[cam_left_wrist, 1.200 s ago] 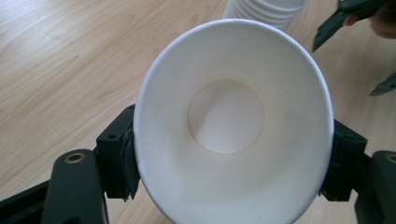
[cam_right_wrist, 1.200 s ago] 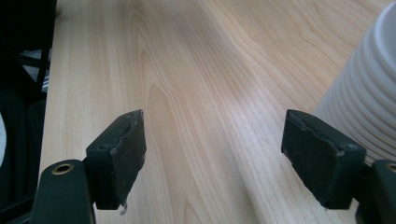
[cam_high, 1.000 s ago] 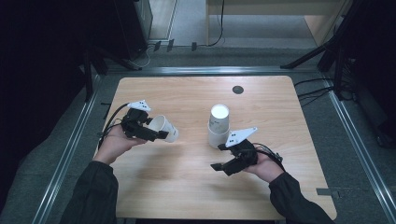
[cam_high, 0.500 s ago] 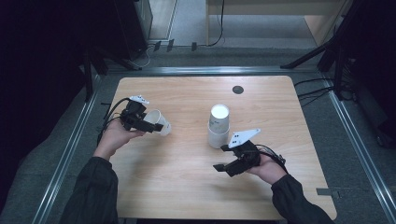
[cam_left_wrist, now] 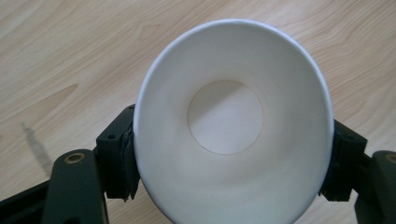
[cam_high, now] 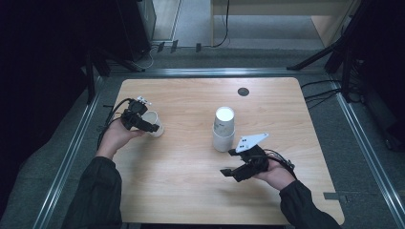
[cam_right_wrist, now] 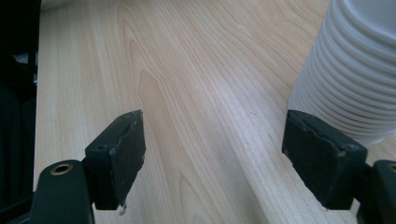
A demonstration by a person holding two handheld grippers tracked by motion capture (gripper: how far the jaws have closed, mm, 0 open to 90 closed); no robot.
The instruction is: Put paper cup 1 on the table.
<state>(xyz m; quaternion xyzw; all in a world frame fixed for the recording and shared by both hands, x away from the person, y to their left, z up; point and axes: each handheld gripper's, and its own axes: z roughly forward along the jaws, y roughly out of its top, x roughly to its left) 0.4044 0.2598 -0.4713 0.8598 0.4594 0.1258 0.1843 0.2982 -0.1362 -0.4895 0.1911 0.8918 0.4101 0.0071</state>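
Observation:
A white paper cup (cam_high: 154,125) is pinched between the jaws of my left gripper (cam_high: 152,128) at the left side of the wooden table (cam_high: 191,195). In the left gripper view the cup (cam_left_wrist: 229,121) has its mouth turned toward the camera. Its rim is squeezed oval by the two pads (cam_left_wrist: 122,161) of my left gripper (cam_left_wrist: 229,163). A stack of white cups (cam_high: 223,130) stands upside down near the table's middle. My right gripper (cam_high: 230,162) stands open just in front of that stack. In the right gripper view the stack (cam_right_wrist: 359,70) rises beside the right jaw of my right gripper (cam_right_wrist: 215,144), with bare wood between the jaws.
A small dark round disc (cam_high: 243,91) sits in the tabletop at the far side. Metal rails (cam_high: 71,152) run along the table's left and right edges. Cables lie on the floor beyond the far edge.
My left gripper has carried the cup to the left and a little lower, away from the stack. The right gripper has stayed where it was.

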